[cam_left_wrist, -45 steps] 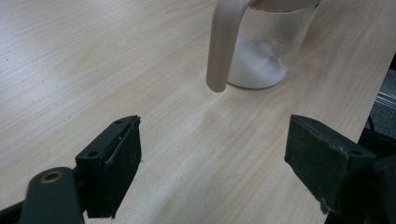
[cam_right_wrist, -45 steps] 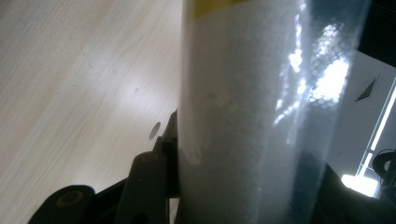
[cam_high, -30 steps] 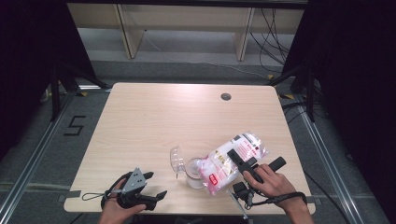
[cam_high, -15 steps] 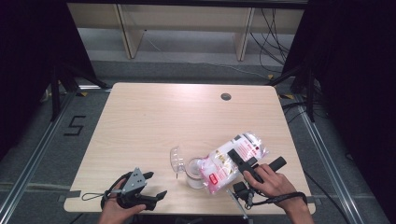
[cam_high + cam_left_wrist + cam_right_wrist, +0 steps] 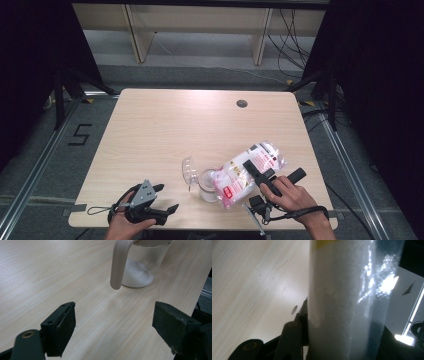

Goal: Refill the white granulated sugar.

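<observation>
A clear plastic bag of white grains with pink print lies tilted on the front right of the table, its lower end over a clear jar. My right gripper is shut on the bag; in the right gripper view the bag fills the gap between the jaws. The jar has a pale curved handle and a layer of white grains at its bottom. Its clear hinged lid stands open to the left. My left gripper rests open near the front left edge, with bare table between its jaws.
The wooden table has a round cable hole at the back right. Pale shelving stands on the floor beyond the table. Metal floor rails run along both sides, and dark curtains hang left and right.
</observation>
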